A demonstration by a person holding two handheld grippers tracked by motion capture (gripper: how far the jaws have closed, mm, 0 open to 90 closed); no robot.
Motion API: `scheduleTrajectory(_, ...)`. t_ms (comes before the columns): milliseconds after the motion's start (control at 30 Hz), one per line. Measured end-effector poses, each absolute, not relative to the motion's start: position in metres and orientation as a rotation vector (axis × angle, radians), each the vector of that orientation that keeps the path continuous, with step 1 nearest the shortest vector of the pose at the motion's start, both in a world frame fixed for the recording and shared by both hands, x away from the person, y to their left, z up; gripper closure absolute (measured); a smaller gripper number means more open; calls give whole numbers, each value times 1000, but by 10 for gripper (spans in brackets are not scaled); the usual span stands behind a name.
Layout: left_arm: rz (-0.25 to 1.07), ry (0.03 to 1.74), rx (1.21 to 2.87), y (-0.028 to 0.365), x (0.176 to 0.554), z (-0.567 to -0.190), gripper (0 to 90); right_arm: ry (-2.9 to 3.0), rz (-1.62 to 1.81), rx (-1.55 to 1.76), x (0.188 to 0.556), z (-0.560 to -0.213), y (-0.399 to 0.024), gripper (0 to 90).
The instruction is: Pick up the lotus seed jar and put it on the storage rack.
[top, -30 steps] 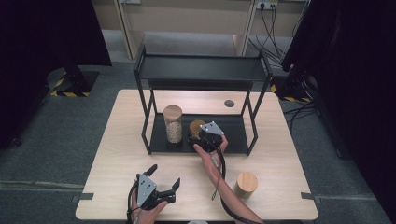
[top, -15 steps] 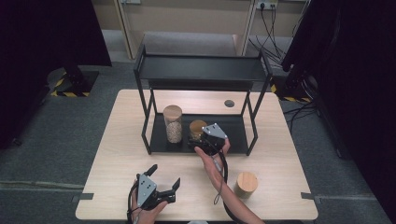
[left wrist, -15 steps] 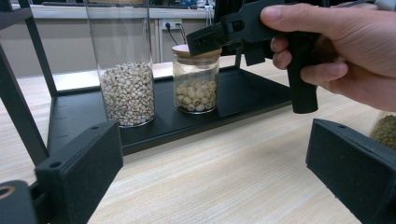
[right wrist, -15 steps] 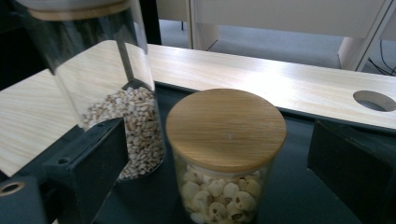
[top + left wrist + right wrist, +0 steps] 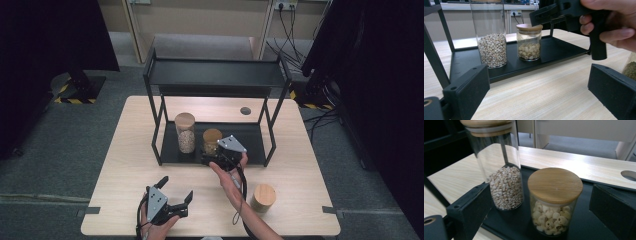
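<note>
A short glass jar with a wooden lid, holding pale round seeds, stands on the bottom tray of a black rack. My right gripper hovers just in front of it. Its jaws have just been opening and now stand wide on either side of the jar, clear of the glass. A tall jar of grain stands close beside the short one. My left gripper rests open near the table's front edge with nothing between its jaws.
A third wooden-lidded jar stands on the table at the front right; its greenish contents show at the left gripper view's edge. The rack's top shelf overhangs the tray. A round hole lies behind the rack.
The right gripper has let go of the short jar, opened its jaws, and drawn back and slightly up from it. The left gripper has stayed put.
</note>
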State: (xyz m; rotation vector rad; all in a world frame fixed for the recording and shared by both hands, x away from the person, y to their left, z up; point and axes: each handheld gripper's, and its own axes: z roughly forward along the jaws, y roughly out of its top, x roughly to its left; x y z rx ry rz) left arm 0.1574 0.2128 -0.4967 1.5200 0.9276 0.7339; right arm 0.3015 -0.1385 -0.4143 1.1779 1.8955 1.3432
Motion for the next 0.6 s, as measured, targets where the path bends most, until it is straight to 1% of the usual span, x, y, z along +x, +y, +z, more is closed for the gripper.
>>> scheduleTrajectory(600,737,930,1514,213,157,-497,33,1974,1431,1073,271,-405,-168,46)
